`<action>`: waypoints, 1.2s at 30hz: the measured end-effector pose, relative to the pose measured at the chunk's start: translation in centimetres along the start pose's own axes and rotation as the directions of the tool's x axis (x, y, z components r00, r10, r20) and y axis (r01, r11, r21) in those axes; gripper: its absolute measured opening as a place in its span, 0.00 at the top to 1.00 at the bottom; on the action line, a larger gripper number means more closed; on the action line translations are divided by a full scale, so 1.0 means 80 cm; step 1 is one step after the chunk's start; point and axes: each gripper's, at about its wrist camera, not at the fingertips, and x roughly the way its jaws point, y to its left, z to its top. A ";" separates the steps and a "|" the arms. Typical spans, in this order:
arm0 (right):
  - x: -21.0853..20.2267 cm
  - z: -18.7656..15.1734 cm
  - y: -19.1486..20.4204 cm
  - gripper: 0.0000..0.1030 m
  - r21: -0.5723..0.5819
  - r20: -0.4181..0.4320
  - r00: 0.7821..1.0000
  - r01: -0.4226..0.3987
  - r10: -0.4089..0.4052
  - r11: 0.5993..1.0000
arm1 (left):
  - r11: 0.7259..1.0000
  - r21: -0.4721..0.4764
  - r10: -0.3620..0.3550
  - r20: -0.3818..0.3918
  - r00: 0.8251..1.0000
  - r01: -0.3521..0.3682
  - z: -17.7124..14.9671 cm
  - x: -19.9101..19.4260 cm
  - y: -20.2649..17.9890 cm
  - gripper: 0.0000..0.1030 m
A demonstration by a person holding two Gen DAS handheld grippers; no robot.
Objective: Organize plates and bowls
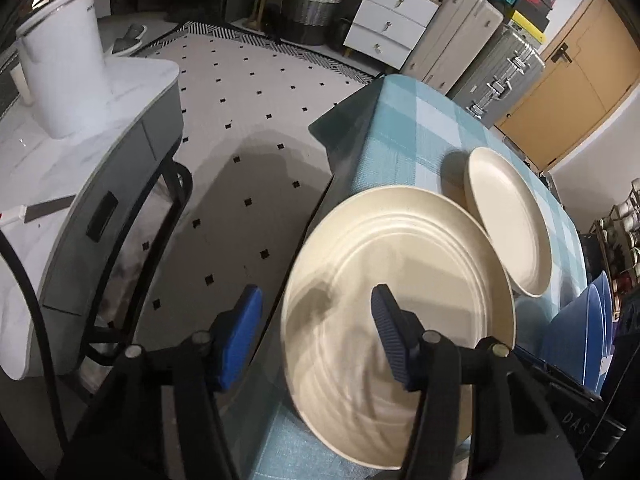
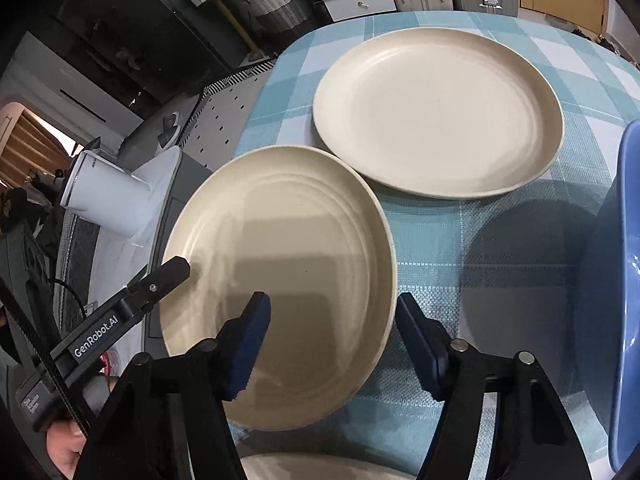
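On a table covered with a blue-and-white checked cloth (image 2: 440,248), two cream plates lie side by side. The nearer ridged plate (image 2: 280,264) sits at the table's edge, its rim overlapping or touching the farther smooth plate (image 2: 436,108); which one is on top cannot be made out. The left gripper (image 1: 316,340) straddles the ridged plate's outer rim, one blue pad off the table's edge and one above the plate's bowl. Its jaws are apart, and no pad visibly presses the plate. The right gripper (image 2: 332,344) straddles the opposite rim, one finger over the plate and one over the cloth, also spread without a visible grip. In the right wrist view the left gripper's dark finger tip rests at the plate's far rim, and a bit of a hand (image 2: 64,450) shows at the bottom corner. A blue bowl (image 2: 624,300) is cut off at the right edge. Another pale rim at the bottom edge is mostly hidden.
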 end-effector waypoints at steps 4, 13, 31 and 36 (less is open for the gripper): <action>0.006 0.002 0.000 0.47 -0.013 -0.002 1.000 0.010 -0.010 1.000 | 1.000 0.011 0.008 -0.008 1.000 -0.008 -0.003 0.007 0.000 0.57; 0.011 0.000 -0.003 0.67 -0.032 0.008 0.998 0.058 -0.058 0.998 | 1.000 0.004 0.025 -0.006 1.000 -0.025 -0.005 0.012 -0.002 0.70; 0.008 -0.001 -0.004 0.87 -0.066 0.013 0.994 0.112 -0.112 0.991 | 0.999 -0.007 0.053 -0.001 0.999 -0.053 -0.004 0.009 0.003 0.83; 0.004 -0.002 -0.002 0.87 -0.077 0.024 0.993 0.117 -0.115 0.990 | 0.998 -0.005 0.064 0.005 0.998 -0.064 -0.006 0.006 0.001 0.85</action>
